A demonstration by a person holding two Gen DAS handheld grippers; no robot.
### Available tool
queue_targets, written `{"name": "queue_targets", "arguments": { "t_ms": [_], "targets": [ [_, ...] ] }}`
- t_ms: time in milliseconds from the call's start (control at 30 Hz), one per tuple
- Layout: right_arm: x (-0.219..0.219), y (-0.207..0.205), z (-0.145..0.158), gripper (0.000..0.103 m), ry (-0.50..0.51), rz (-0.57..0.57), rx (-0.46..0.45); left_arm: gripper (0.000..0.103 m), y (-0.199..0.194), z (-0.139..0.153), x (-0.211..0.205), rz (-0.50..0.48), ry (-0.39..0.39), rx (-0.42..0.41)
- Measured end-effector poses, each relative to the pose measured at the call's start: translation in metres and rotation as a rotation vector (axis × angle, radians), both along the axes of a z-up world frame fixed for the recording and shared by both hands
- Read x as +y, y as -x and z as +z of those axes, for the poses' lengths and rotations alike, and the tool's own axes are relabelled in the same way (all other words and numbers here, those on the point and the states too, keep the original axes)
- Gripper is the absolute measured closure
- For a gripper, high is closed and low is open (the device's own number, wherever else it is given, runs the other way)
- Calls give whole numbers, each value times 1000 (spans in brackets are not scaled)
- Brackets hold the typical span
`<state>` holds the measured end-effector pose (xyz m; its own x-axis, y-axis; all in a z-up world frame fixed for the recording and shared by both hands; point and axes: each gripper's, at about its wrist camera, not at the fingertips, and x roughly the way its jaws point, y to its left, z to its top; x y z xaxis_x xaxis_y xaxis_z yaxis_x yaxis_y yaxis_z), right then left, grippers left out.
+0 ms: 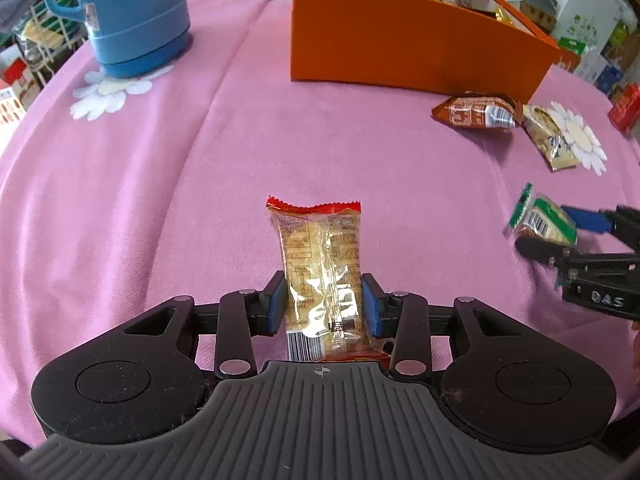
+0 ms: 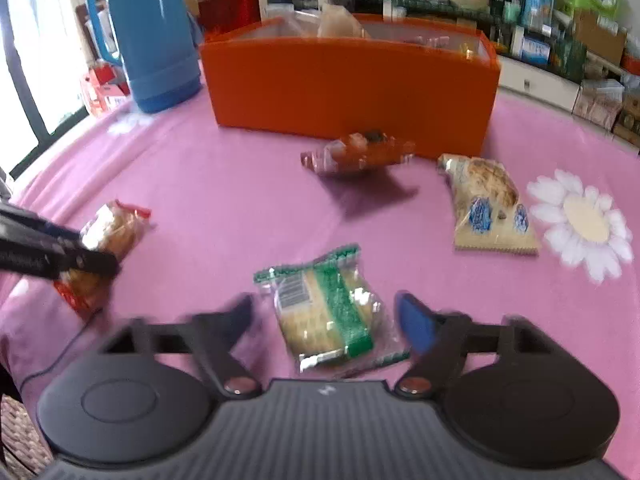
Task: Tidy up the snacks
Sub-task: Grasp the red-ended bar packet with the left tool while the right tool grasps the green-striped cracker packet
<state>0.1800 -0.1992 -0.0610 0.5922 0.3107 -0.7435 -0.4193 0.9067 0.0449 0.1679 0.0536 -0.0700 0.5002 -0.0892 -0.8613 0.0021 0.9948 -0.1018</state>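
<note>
The left gripper [image 1: 324,304] has its blue pads [image 1: 277,304] pressed on both sides of a red-edged snack pack [image 1: 320,276], whose long axis runs straight up the frame, red crimped end pointing away. The right gripper [image 2: 326,316] stands wide, its fingers either side of a green-striped cracker pack [image 2: 328,316] lying on the pink tablecloth [image 2: 224,184], long axis tilted toward the upper left. Beyond, two more packets lie before the orange box [image 2: 348,84]; a blue thermos [image 2: 148,32] stands upper left.
</note>
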Motion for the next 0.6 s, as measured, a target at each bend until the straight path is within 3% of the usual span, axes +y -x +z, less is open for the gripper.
{"name": "queue_targets", "arguments": {
  "t_ms": [33,133,233,333,467,600],
  "targets": [
    [-1,4,2,50,12,-5,-5,90,0,0,1,1,6,0],
    [-12,20,7,50,-31,-48,28,90,3,1,4,9,37,3],
    [-29,40,16,50,-116,-104,59,90,10,9,3,-5,126,9],
    [-39,52,31,50,-184,-141,50,90,14,24,-6,-36,140,-15],
    [-45,34,71,50,-242,-141,-44,90,-10,65,-12,-70,148,-117],
    [-38,-27,111,50,-217,-127,-201,90,-66,112,-16,-81,122,-248]
  ]
}}
